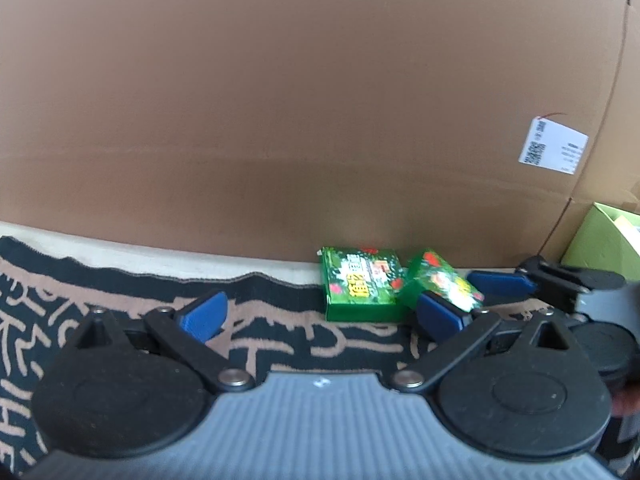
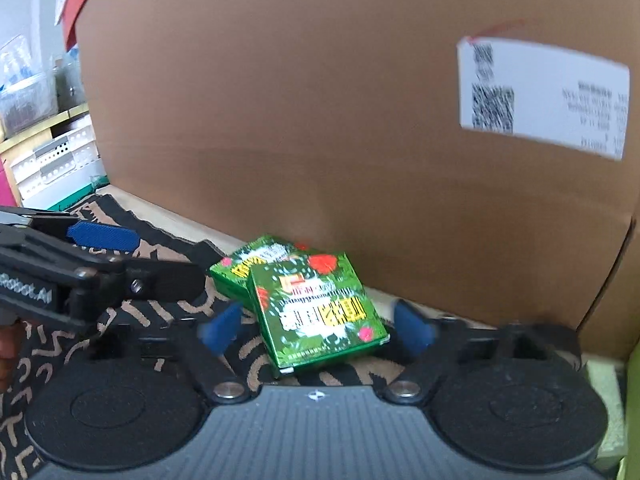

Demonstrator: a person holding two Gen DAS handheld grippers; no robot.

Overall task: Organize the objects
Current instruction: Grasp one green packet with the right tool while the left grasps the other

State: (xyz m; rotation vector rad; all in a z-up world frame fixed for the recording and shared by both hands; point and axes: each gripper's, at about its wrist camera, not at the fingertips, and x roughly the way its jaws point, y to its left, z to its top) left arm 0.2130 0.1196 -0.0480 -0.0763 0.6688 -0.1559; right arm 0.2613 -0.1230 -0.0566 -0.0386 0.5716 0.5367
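- Grip status: right hand-held gripper stands wide, nothing held; its blue pads flank the near box, which lies between them, tilted, its far edge resting on the second box.
- Left hand-held gripper is likewise spread wide and holds nothing. Seen from it, both boxes lie ahead and to its right, the flat one just ahead of its right pad, the tilted one partly behind that pad.
- Location: both boxes rest on the patterned mat over the surface, close before the big carton.
- Risk, slip: the near box is propped at an angle. Pads closing on it could, in my judgement, catch the corners rather than the flat sides and twist it out of the grip.
- Risk, drag: the boxes touch. Lifting the upper one may shift or carry the lower one along the mat.
- Risk, collision: the two grippers are near each other, the left one just to the right one's left. Any converging move on the same box could knock them together.
- Risk, clearance: the carton wall stands just beyond the boxes, so a forward push could jam them against it.
- Containers: a green bin shows at the left gripper's far right; something pale is inside, kind not discernible. Whether the carton holds anything cannot be seen.
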